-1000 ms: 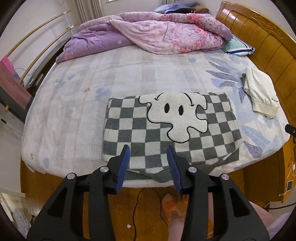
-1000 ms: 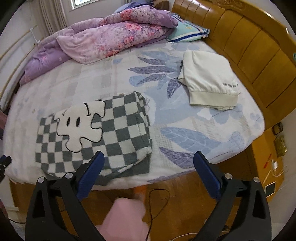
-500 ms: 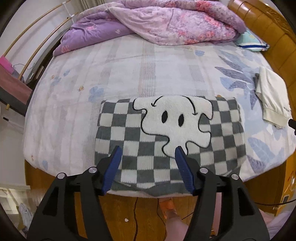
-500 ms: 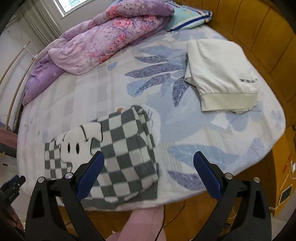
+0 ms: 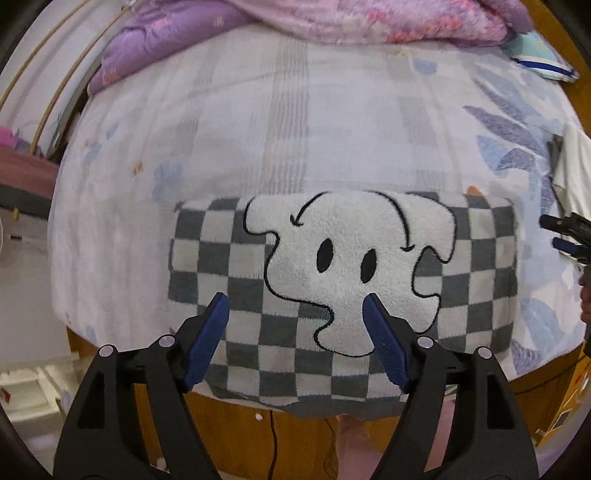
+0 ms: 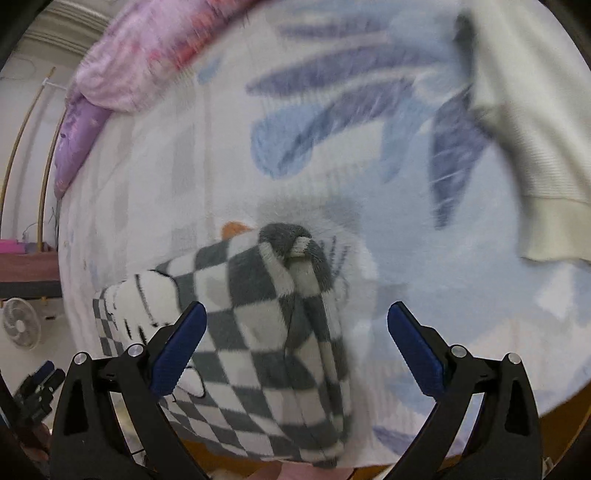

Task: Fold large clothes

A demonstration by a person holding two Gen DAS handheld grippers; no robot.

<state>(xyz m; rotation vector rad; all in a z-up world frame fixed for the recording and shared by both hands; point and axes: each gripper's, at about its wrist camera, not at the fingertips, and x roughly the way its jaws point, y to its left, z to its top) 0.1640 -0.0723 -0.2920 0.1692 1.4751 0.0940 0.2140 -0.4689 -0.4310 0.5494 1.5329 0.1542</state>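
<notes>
A folded grey-and-white checkered sweater (image 5: pixel 229 273) with a fluffy white ghost patch (image 5: pixel 347 258) lies at the near edge of the bed. My left gripper (image 5: pixel 295 314) is open and empty, hovering over the sweater's front half. My right gripper (image 6: pixel 295 325) is open and empty, just above the sweater's right end (image 6: pixel 288 332), where a grey fold sticks up. The right gripper's tips also show at the far right of the left wrist view (image 5: pixel 565 232). The right wrist view is blurred.
A folded cream garment (image 6: pixel 535 129) lies on the bed to the right. A purple and pink quilt (image 5: pixel 295 22) is heaped at the far side, with a striped pillow (image 5: pixel 539 55). The bedsheet (image 5: pixel 295 129) has blue leaf prints. A fan (image 6: pixel 20 326) stands on the floor at left.
Both grippers have moved forward and down toward the sweater. The left gripper has opened wider. The right gripper has closed in on the sweater's right end.
</notes>
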